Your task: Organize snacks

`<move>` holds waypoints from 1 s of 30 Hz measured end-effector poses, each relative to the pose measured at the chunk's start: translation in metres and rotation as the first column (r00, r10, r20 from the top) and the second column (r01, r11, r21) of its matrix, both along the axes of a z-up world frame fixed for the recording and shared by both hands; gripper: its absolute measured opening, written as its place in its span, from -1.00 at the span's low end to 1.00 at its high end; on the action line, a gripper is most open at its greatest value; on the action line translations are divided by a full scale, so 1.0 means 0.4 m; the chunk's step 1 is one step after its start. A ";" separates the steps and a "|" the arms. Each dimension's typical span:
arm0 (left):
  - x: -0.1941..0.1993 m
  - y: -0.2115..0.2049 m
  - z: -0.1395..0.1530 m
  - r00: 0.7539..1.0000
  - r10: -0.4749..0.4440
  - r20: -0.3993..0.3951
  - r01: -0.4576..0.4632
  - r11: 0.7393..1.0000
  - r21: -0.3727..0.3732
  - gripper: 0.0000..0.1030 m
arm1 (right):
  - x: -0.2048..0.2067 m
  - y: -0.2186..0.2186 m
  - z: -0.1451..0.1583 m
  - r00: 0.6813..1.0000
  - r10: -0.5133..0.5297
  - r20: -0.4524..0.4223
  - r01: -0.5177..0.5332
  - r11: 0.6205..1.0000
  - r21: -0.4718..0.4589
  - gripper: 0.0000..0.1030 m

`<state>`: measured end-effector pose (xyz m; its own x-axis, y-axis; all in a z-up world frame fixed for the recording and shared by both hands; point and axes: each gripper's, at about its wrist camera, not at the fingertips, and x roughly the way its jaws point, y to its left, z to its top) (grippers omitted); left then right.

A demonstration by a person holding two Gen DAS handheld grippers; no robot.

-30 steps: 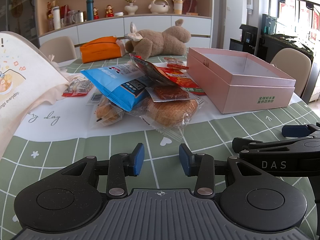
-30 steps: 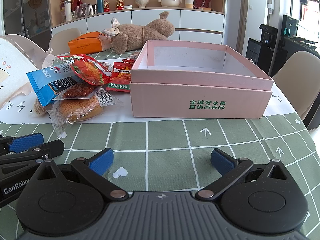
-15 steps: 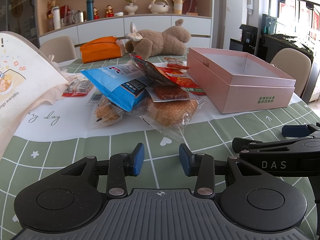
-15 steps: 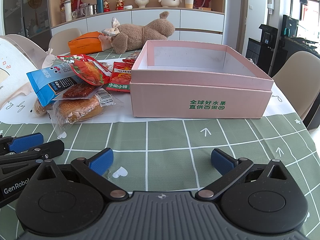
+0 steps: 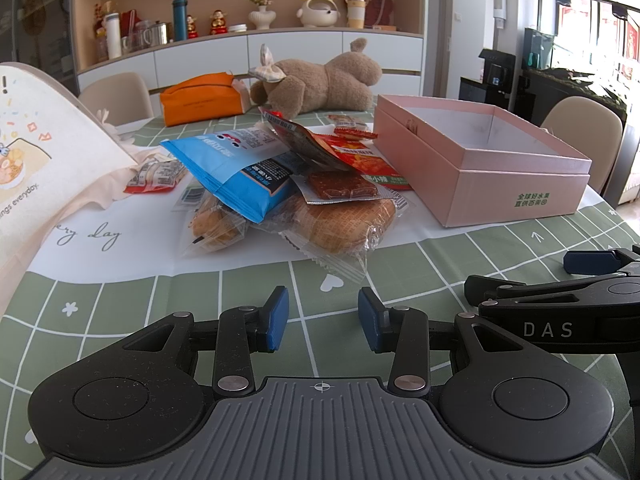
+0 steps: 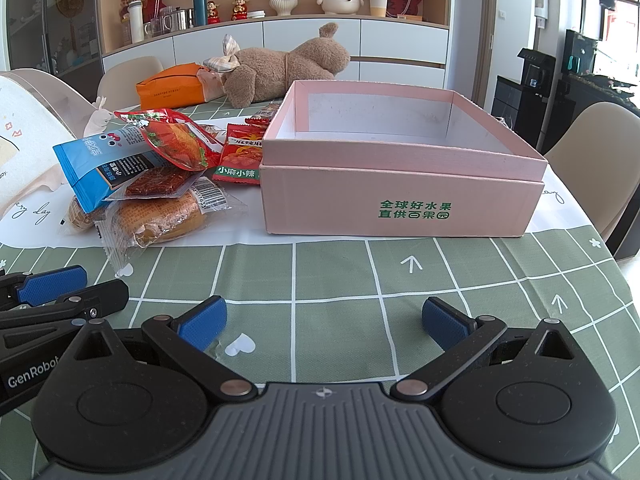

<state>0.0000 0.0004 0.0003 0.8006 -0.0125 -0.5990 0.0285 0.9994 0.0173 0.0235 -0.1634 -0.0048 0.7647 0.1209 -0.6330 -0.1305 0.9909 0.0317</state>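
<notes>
Left gripper [image 5: 322, 320] low over the tablecloth [image 5: 460, 264], jaws slightly apart, holding nothing, right gripper [image 6: 324, 322] beside it, jaws wide, snack pile [image 5: 280, 184] ahead, just left of the pink box [image 6: 400, 184].

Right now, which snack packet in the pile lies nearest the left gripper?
The clear-wrapped round golden bread at the pile's front: its crimped wrapper end reaches closest to the left gripper, ahead of the blue packet stacked behind it.
</notes>
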 end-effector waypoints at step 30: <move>0.048 0.063 0.116 0.977 -0.145 -0.159 0.127 0.985 -0.117 -0.19 | 0.035 0.008 0.042 0.974 0.022 -0.228 -0.030 0.999 -0.028 1.00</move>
